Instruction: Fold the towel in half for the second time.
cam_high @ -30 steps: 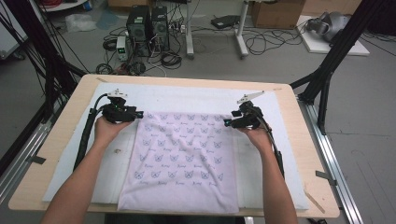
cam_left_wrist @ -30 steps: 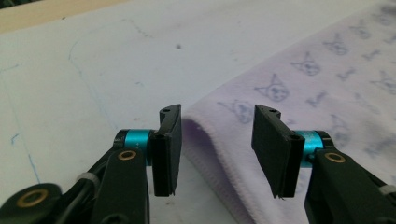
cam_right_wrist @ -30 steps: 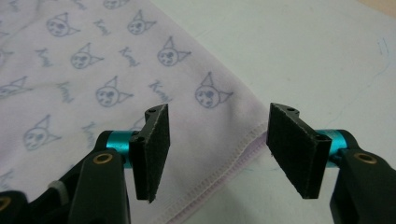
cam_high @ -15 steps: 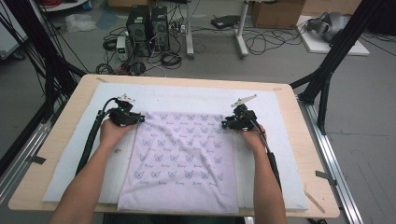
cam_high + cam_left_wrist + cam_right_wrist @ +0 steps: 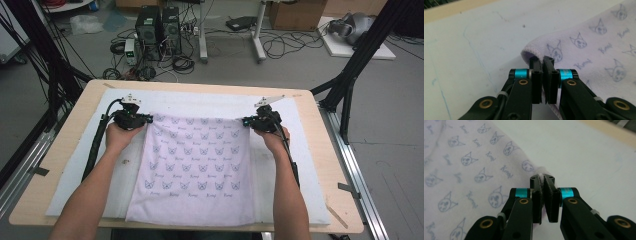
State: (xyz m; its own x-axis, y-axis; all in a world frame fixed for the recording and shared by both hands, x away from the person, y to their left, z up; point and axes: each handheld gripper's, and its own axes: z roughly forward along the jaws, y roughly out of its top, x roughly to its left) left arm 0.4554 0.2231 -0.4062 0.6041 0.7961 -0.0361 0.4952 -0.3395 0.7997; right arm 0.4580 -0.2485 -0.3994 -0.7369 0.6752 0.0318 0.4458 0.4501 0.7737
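- lilac towel [image 5: 195,167] w/ cat-face print lies flat on a white mat [image 5: 210,102] on the wooden bench [image 5: 75,125]; its near edge reaches the bench's front edge, far edge abt mid-mat.
- left tongs [image 5: 146,120] at the towel's far-left corner, jaws pointing inward along the far edge; jaws have just been closing, now pressed together w/ the hemmed corner pinched between them, seen close in the left gripper view [image 5: 543,65].
- right tongs [image 5: 247,121] at the far-right corner, mirrored, pointing inward; jaws also just closed, pinching the corner fabric; a bit of hem pokes out at the tips in the right gripper view [image 5: 544,181].
- left hand [image 5: 119,136] wraps the gripper body from behind, forearm coming up from the bottom-left, angled inward.
- right hand [image 5: 270,136] likewise, forearm from the bottom-right, nearly straight, lying over the towel's right margin.
- both wrists low, just above the mat; black cables trail back along each forearm.
- towel's far edge stretched straight between the two tongs.
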